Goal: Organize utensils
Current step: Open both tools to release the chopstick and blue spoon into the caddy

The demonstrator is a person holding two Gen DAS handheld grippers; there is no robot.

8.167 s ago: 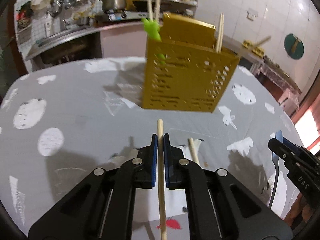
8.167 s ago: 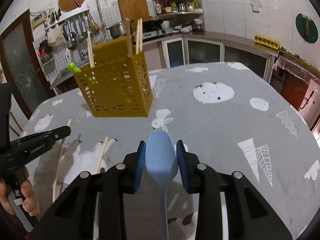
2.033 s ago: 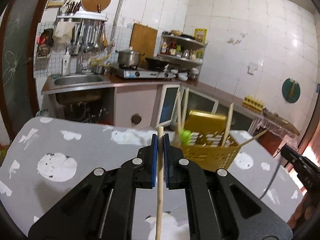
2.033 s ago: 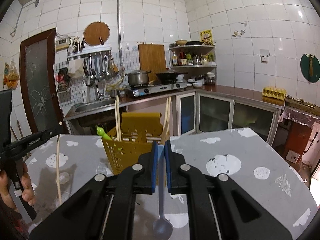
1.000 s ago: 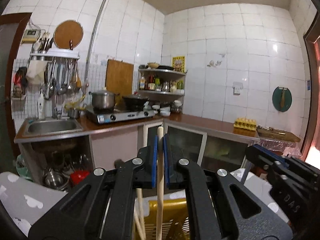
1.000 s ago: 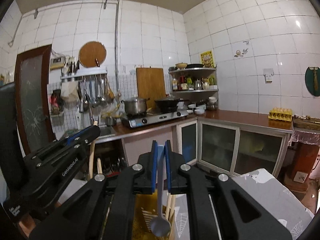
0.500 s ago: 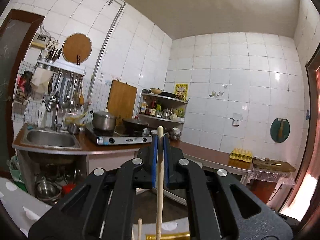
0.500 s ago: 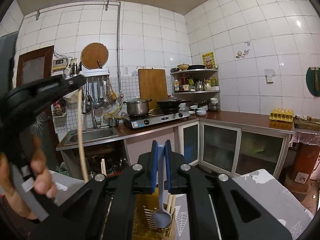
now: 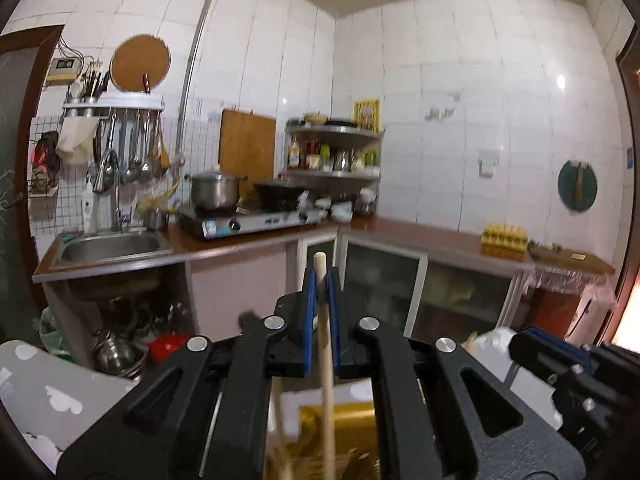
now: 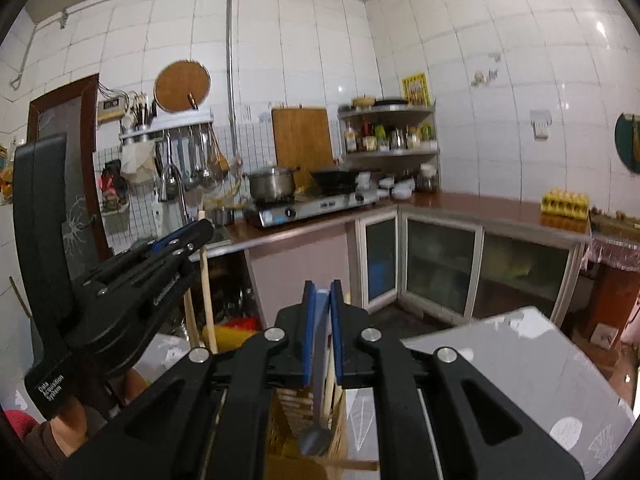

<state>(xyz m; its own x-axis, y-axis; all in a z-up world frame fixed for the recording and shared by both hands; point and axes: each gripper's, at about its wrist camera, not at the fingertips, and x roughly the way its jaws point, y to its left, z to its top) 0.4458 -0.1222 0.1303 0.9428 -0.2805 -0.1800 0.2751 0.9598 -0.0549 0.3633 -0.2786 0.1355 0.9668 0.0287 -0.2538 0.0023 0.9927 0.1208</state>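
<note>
Right wrist view: your right gripper (image 10: 320,332) clamped blue spoon (image 10: 316,438), bowl hanging over yellow caddy (image 10: 308,424) below. Your left gripper (image 9: 320,320) pinched chopstick (image 9: 326,360) above same caddy. Both utensils not yet dropped in.

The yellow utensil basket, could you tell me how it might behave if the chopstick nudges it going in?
The yellow utensil basket looks perforated, so probably light. It stands tall with sticks poking up, so a sideways nudge from the chopstick might tip it.
</note>
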